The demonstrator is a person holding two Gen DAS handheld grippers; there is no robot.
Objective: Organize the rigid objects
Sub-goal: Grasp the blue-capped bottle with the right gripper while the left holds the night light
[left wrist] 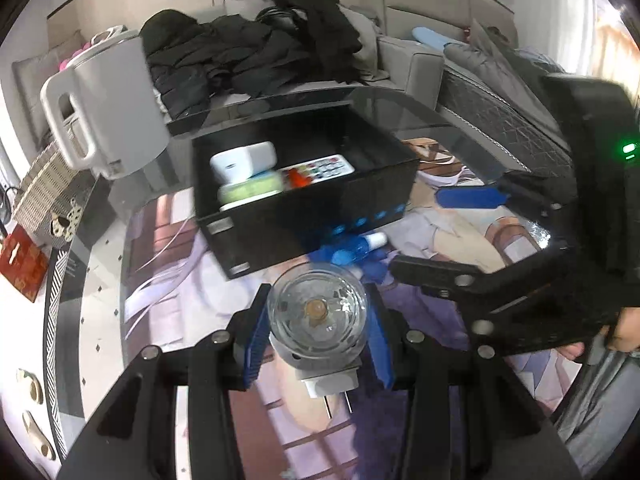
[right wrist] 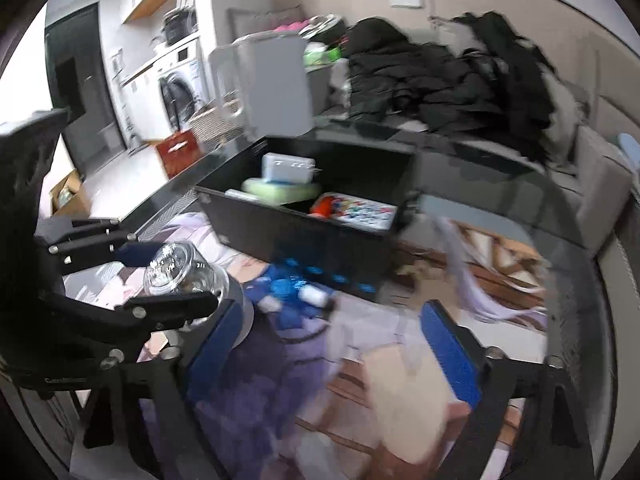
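My left gripper (left wrist: 318,320) is shut on a clear glass-domed plug-in night light (left wrist: 317,312), held above the printed table mat; it also shows in the right wrist view (right wrist: 180,270). A black open box (left wrist: 304,184) stands just ahead and holds a white charger (left wrist: 244,160), a green-and-white case (left wrist: 250,192), a small orange piece (left wrist: 298,178) and a remote with coloured buttons (left wrist: 320,168). A small blue bottle with a white cap (left wrist: 360,246) lies in front of the box. My right gripper (right wrist: 332,340) is open and empty above the mat, to the right of the left one.
A white kettle (left wrist: 108,108) stands at the table's back left. A sofa piled with dark clothes (left wrist: 256,52) lies behind the table. A patterned box (left wrist: 48,196) and a red box (left wrist: 22,264) sit at the left edge.
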